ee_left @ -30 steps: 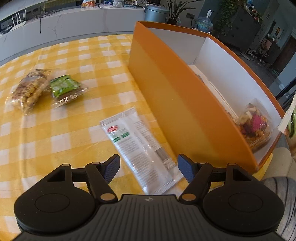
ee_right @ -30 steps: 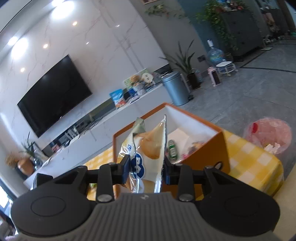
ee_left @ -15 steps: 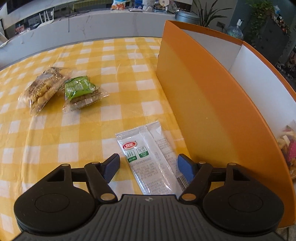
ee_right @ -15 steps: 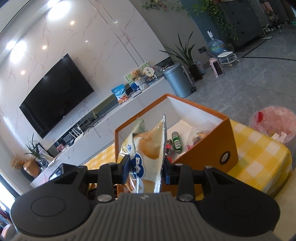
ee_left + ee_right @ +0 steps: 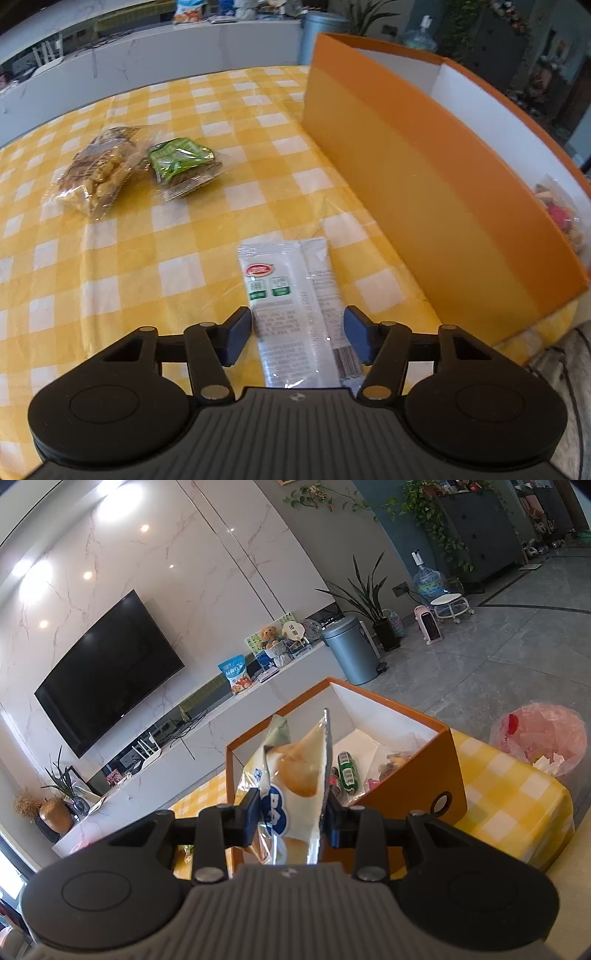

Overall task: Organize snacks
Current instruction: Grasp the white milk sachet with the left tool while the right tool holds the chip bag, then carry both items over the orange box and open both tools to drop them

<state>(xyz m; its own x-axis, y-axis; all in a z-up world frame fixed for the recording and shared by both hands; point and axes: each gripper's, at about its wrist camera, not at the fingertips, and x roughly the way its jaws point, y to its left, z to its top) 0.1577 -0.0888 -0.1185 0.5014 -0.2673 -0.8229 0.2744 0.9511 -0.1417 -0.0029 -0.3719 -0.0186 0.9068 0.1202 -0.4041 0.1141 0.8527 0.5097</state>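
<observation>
My left gripper (image 5: 297,338) is open, its fingers on either side of a long white snack packet (image 5: 295,302) that lies flat on the yellow checked tablecloth (image 5: 147,258). The orange box (image 5: 424,184) with white inside stands to the right, with a colourful snack bag (image 5: 561,214) in it. My right gripper (image 5: 290,821) is shut on a bread snack bag (image 5: 295,775) held upright above the orange box (image 5: 417,775), which holds several snacks (image 5: 347,771).
A bag of yellow puffs (image 5: 96,173) and a green-labelled packet (image 5: 183,166) lie at the table's far left. A pink bin bag (image 5: 539,738) stands on the floor beyond the table's right edge. A low white TV bench (image 5: 207,738) runs behind the table.
My left gripper has moved along the white packet, so it now sits centred between the fingers. My right gripper has risen a little with the bread bag and looks more down into the box.
</observation>
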